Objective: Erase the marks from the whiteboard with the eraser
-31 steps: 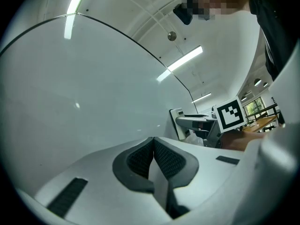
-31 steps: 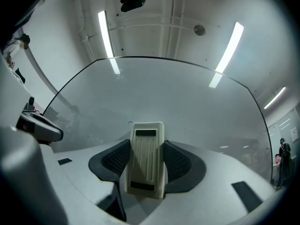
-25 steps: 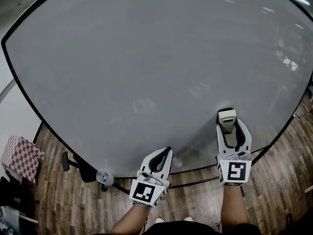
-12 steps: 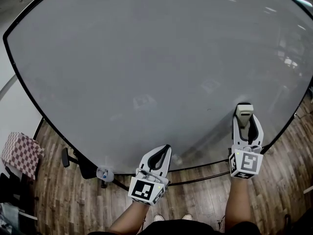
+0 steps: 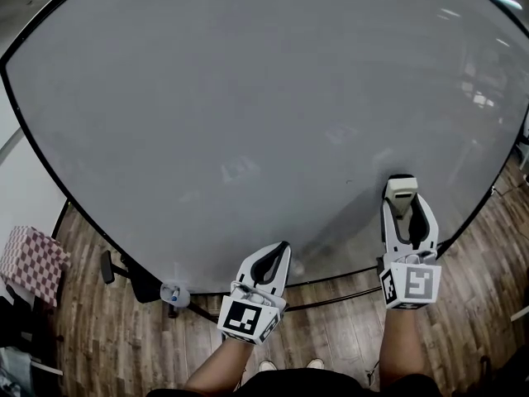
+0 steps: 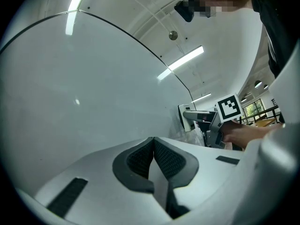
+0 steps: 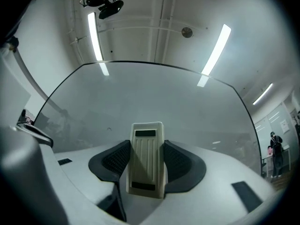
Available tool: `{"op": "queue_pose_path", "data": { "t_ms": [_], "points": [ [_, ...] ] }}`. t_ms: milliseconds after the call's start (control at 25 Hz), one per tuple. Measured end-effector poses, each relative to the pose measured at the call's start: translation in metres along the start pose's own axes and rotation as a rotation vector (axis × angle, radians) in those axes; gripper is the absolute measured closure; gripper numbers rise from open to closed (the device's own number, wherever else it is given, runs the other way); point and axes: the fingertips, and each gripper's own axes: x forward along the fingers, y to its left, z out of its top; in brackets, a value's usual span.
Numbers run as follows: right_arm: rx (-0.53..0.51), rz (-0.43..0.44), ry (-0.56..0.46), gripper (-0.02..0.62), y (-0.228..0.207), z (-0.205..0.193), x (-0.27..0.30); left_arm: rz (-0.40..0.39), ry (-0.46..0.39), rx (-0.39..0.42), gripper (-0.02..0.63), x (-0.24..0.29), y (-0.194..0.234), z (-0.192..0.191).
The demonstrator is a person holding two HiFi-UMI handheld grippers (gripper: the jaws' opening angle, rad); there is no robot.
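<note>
One whiteboard (image 5: pixel 248 98), with faint smears too pale to count. One eraser (image 5: pixel 402 190). Two grippers: the left gripper (image 5: pixel 285 248) and the right gripper (image 5: pixel 402 209), each with one marker cube, so two cubes in all. Two forearms (image 5: pixel 223 366) at the bottom edge of the head view. On the wooden floor (image 5: pixel 331 321), one checkered cushion (image 5: pixel 31 265) and one small round bottle (image 5: pixel 174 294). Overhead, in the right gripper view, three long ceiling lamps (image 7: pixel 219 46).
</note>
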Motion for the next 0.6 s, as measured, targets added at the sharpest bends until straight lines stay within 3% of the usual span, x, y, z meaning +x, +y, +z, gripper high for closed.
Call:
{"op": "queue_pose_path", "data": {
  "t_ms": [480, 600],
  "points": [
    [-0.003, 0.357, -0.119, 0.346, 0.171, 0.036, -0.004, 0.072, 0.008, 0.015, 0.587, -0.027, 0.023, 0.002],
    [-0.062, 0.422, -0.068, 0.347, 0.210, 0.026, -0.003, 0.095, 0.015, 0.020, 0.586, -0.037, 0.039, 0.001]
  ]
}}
